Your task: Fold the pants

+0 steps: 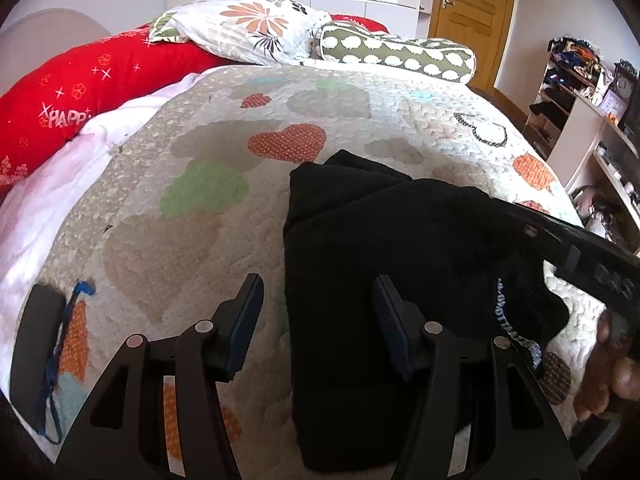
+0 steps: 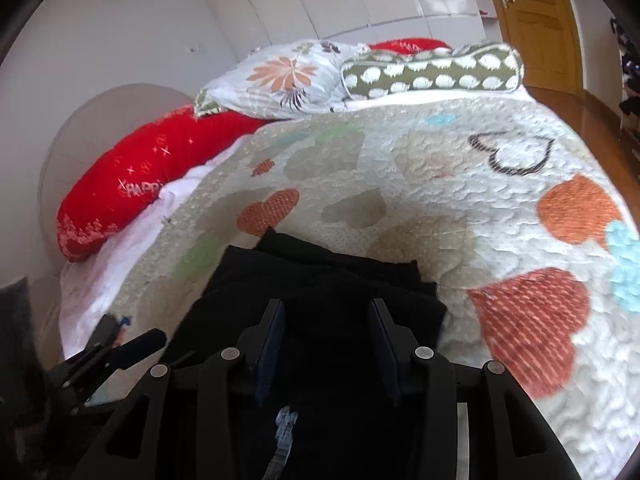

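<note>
Black pants (image 1: 360, 264) lie folded on the heart-patterned quilt (image 1: 192, 184) of the bed, lower centre of frame. Left hand-held gripper (image 1: 318, 316) — jaws parted, straddling the pants' left edge. Right hand-held gripper (image 2: 326, 344) — grip undeterminable.

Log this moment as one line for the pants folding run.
pants: black, folded, on quilt | left gripper: open, empty, at pants' left edge | right gripper: open, over pants

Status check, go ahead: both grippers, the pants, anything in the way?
Left gripper open, straddling the pants' edge, gripping nothing. Right gripper open above the black pants, folded in layers on the quilt. Nothing blocking.
</note>
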`<state>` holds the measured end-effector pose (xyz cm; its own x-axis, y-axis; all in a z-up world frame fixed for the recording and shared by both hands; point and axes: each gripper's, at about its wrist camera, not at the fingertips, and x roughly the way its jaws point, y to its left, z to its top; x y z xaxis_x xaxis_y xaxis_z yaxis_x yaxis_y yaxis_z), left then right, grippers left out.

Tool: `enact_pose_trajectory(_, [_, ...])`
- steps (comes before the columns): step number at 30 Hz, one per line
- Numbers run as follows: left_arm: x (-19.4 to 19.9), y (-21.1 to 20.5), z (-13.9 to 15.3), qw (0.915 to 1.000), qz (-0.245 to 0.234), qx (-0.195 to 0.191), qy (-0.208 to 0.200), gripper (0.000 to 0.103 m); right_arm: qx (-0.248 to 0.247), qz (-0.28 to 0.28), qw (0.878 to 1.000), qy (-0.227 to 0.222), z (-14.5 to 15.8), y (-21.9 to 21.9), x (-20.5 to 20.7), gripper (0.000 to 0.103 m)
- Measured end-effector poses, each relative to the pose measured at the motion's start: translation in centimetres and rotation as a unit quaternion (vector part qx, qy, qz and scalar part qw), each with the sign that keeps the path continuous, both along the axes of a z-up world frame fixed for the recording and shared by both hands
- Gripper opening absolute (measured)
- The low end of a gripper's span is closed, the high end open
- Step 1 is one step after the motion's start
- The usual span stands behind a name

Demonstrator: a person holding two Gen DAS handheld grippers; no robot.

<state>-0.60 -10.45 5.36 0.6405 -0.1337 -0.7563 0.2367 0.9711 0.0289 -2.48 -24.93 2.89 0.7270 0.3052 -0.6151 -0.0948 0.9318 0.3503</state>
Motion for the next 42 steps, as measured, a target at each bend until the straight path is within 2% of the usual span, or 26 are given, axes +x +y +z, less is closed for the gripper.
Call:
enact_pose_trajectory(6, [-1.4, 0.4, 0.0, 0.9999, 0.006, -0.004, -0.008, 0.057, -0.042, 0.001, 0.999, 0.006, -0.2, 0.6, -3.9, 0.042])
enact_pose_trajectory(10, [-1.6, 0.3, -0.7, 0.9998, 0.008, -0.016, -0.012, 0.057, -0.085, -0.003, 0.996, 0.029, -2.7, 1.1, -4.5, 0.042])
enact_pose_trajectory(12, [-1.7, 0.1, -1.0, 0.9997, 0.008, -0.015, -0.016, 0.057, -0.088, -0.008, 0.996, 0.03, -3.4, 1.0, -4.3, 0.044])
enact_pose_trajectory(15, [-2.2, 0.1, -0.6, 0.9996, 0.008, -0.014, -0.022, 0.057, -0.072, -0.013, 0.997, 0.027, -2.5, 0.5, -4.6, 0.044])
enact_pose_trajectory(18, [-2.8, 0.3, 0.1, 0.9995, 0.009, -0.019, -0.025, 0.057, -0.054, -0.017, 0.998, 0.003, -0.8, 0.3, -5.7, 0.046])
enact_pose_trajectory(23, [-4.7, 0.5, 1.4, 0.9988, 0.011, -0.004, -0.048, 0.057, -0.058, -0.045, 0.997, -0.036, 1.7, 0.6, -7.8, 0.048])
enact_pose_trajectory(26, [-5.9, 1.2, 2.2, 0.9983, 0.02, -0.006, -0.054, 0.057, -0.058, -0.051, 0.996, -0.042, 2.4, 1.0, -8.7, 0.049])
enact_pose_trajectory(31, [-8.1, 2.3, 3.9, 0.9953, 0.039, -0.011, -0.088, 0.062, -0.06, -0.048, 0.995, -0.057, 3.7, 1.8, -10.2, 0.049])
enact_pose_trajectory(36, [-9.8, 2.9, 5.3, 0.9922, 0.044, -0.008, -0.116, 0.062, -0.064, -0.042, 0.995, -0.068, 4.7, 2.7, -11.4, 0.049])
enact_pose_trajectory(42, [-10.9, 3.4, 5.8, 0.9919, 0.046, -0.012, -0.118, 0.062, -0.069, -0.044, 0.994, -0.076, 5.4, 3.2, -12.7, 0.049])
